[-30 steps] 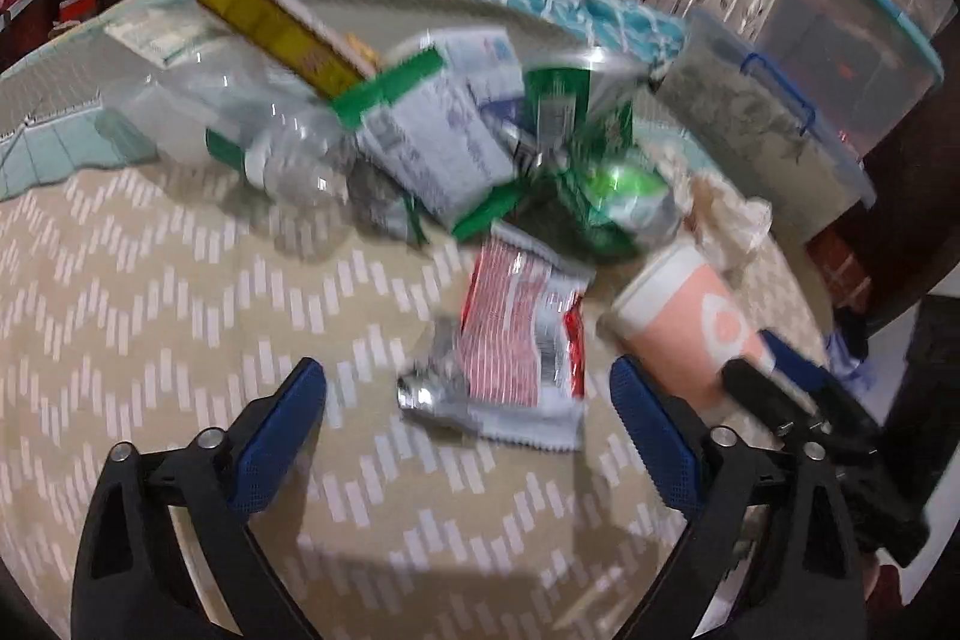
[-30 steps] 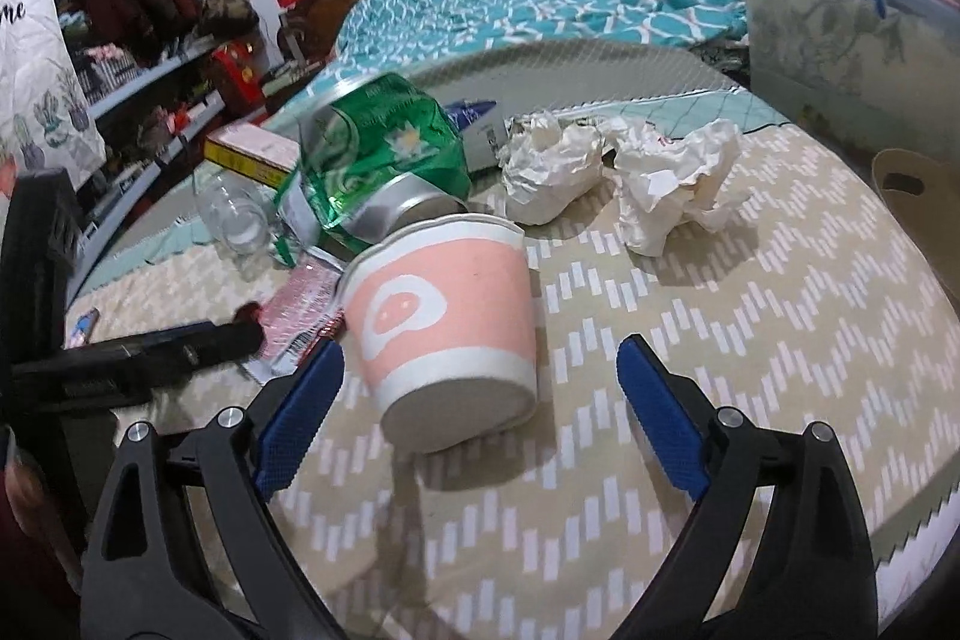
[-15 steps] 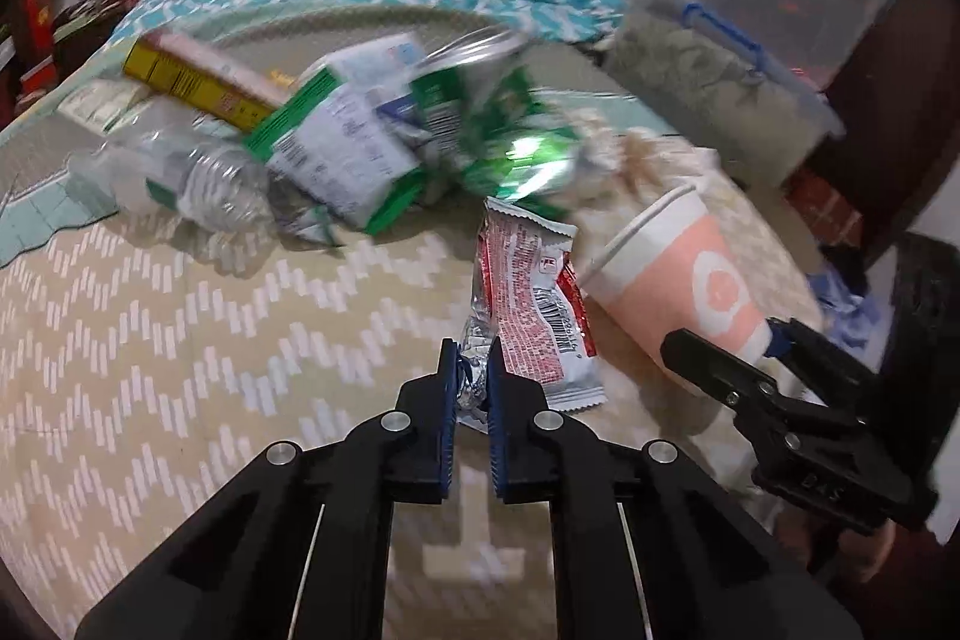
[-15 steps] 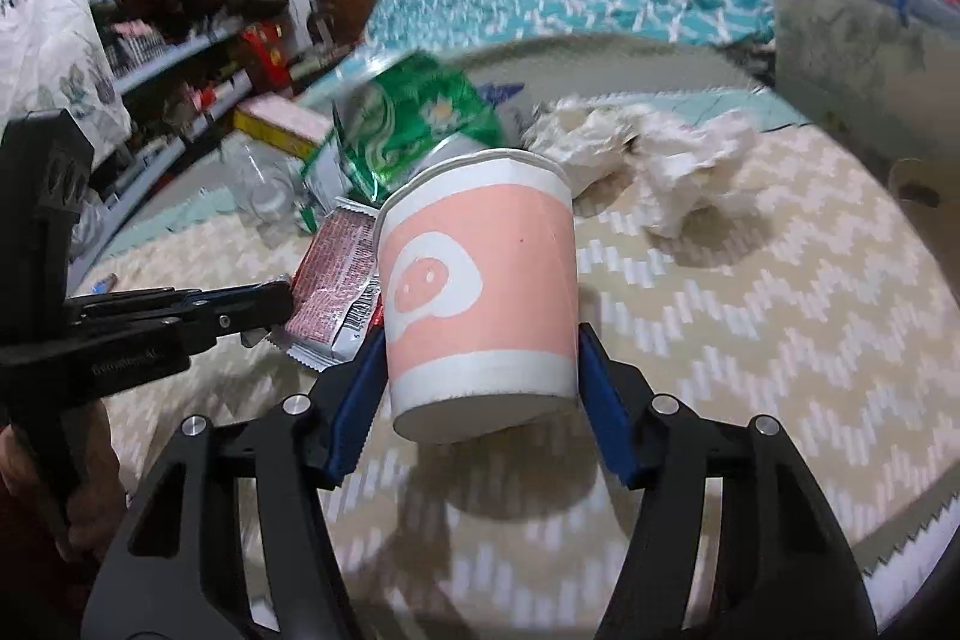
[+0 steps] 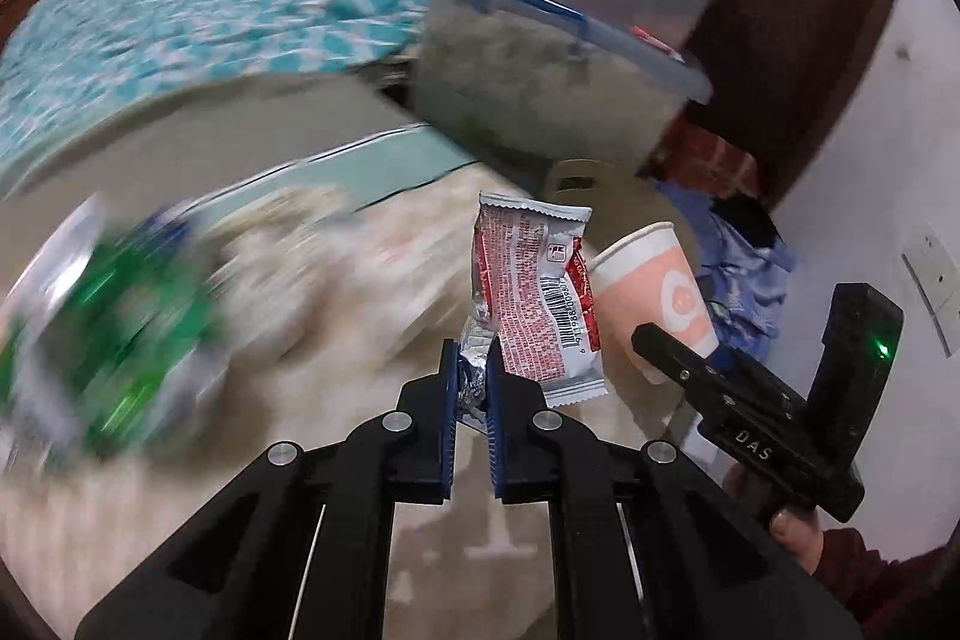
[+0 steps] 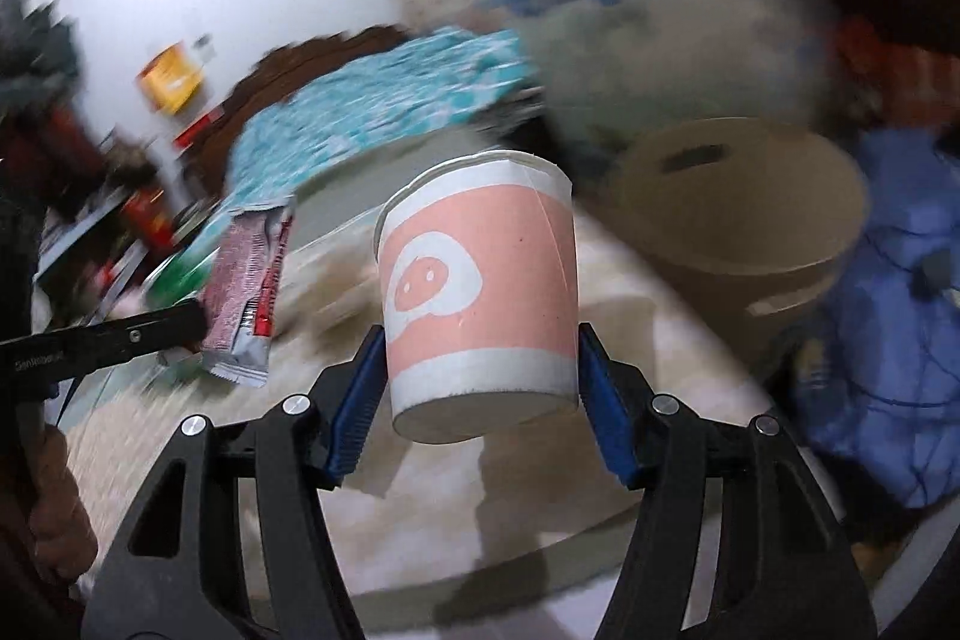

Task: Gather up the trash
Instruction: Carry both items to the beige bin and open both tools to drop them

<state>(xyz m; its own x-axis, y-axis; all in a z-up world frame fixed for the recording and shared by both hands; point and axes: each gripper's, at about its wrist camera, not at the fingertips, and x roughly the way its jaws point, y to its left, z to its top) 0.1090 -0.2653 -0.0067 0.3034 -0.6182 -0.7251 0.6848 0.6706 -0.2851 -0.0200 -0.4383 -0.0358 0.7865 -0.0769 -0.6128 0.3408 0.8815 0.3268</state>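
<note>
My left gripper [image 5: 472,361] is shut on the crumpled silver end of a red and white snack wrapper [image 5: 534,292], which hangs lifted off the bed. My right gripper [image 6: 477,370] is shut on a pink and white paper cup [image 6: 480,292], its blue pads pressing both sides of the cup's lower half. In the left wrist view the cup [image 5: 657,289] and the other gripper sit just right of the wrapper. In the right wrist view the wrapper [image 6: 249,280] hangs at the left. A tan bin [image 6: 744,220] stands beyond the cup to the right.
Blurred green packaging [image 5: 108,328] lies on the zigzag bedspread [image 5: 336,328] at the left. A clear storage box with a blue handle [image 5: 540,82] stands behind. Blue cloth [image 6: 894,316] lies beside the bin. A hand [image 5: 792,532] holds the right tool.
Both grippers have closed, the left on the wrapper and the right on the cup, lifted them off the bed and swung right toward the tan bin.
</note>
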